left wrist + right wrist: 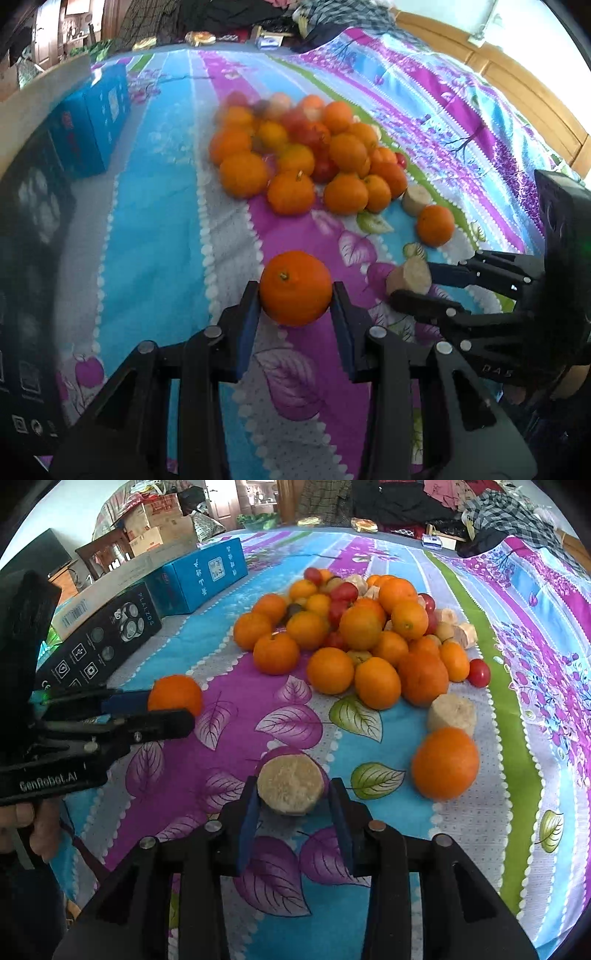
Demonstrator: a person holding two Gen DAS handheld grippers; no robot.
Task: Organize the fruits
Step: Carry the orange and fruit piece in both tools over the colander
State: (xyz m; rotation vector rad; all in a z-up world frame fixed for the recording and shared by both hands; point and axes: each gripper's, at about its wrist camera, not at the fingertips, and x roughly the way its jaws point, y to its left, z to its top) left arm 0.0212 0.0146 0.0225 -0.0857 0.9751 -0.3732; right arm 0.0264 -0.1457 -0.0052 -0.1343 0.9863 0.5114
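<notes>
My left gripper (295, 301) is shut on an orange (295, 286), its blue pads pressed on both sides just above the bedspread. In the right wrist view the same left gripper (170, 709) comes in from the left with that orange (176, 690). My right gripper (291, 799) is shut on a pale beige peeled fruit chunk (290, 786) that rests on the cloth. From the left wrist view, the right gripper (412, 283) sits at the right around that chunk (408, 273). A pile of oranges and small red fruits (351, 635) lies beyond both grippers.
A lone orange (445, 762) and another beige chunk (452, 712) lie right of my right gripper, with a red cherry tomato (479, 672) past them. A black box (99, 642) and a blue box (203, 574) line the left edge. A hand (33, 823) holds the left gripper.
</notes>
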